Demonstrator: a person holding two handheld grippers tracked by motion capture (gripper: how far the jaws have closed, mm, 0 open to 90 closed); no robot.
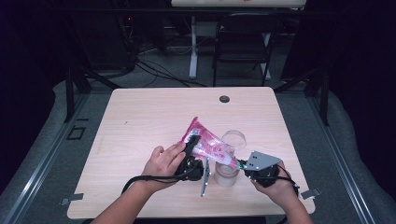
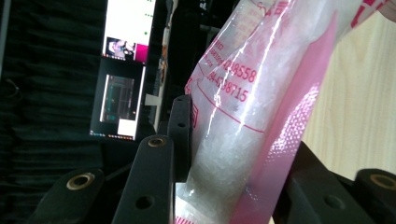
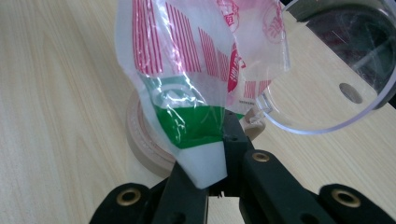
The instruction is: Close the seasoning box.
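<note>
A pink-and-white plastic bag (image 1: 208, 145) of white granules hangs tilted over a clear jar (image 1: 226, 173) near the table's front edge. The jar's clear round lid (image 1: 234, 138) stands flipped open behind it. My left gripper (image 1: 193, 142) is shut on the bag's upper part; in the left gripper view the bag (image 2: 243, 116) bulges between both black jaws of the left gripper (image 2: 243, 140). My right gripper (image 1: 241, 164) is shut on the bag's lower corner. In the right gripper view that green-and-white corner (image 3: 201, 140) is pinched in the right gripper (image 3: 212, 154), above the jar (image 3: 142, 140) and beside the lid (image 3: 327, 70).
The light wooden table (image 1: 140, 116) has a black round grommet (image 1: 224, 99) at its far edge. A black chair (image 1: 243, 42) and a white desk leg (image 1: 193, 46) stand beyond it. Lit screens (image 2: 123, 70) glow in the dark background of the left gripper view.
</note>
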